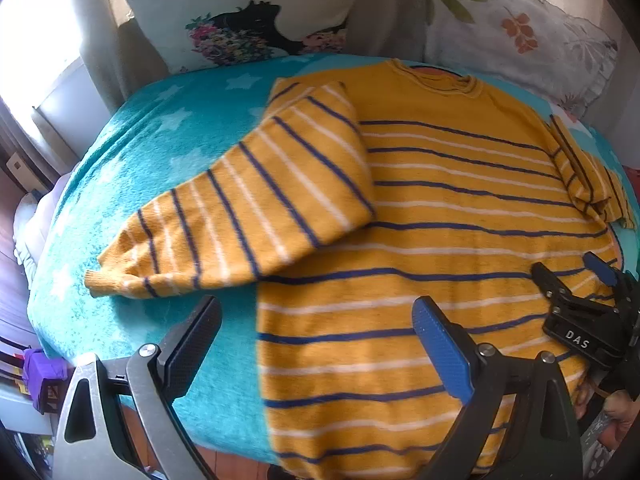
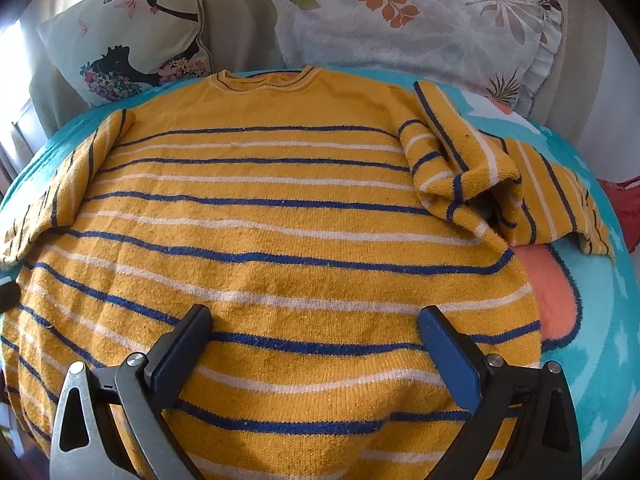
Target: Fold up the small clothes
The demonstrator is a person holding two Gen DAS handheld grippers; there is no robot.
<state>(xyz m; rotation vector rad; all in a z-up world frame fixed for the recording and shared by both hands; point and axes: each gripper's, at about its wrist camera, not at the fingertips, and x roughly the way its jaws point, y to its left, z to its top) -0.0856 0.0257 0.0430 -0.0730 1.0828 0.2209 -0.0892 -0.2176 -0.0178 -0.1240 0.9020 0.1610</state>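
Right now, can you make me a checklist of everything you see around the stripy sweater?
Surface: teal blanket with white stars, with an orange patch by the sweater's right side.
Job's things: yellow striped sweater lying flat, neck toward the pillows; left sleeve folded partly onto the body, right sleeve bunched at the shoulder.
Clutter: purple thing beyond the blanket's edge, something red at the far right.
Grippers: left gripper open over the sweater's hem edge; right gripper open above the lower body. Both hold nothing.
Cables: nothing seen.
Surroundings: two printed pillows behind, bright window on the left.
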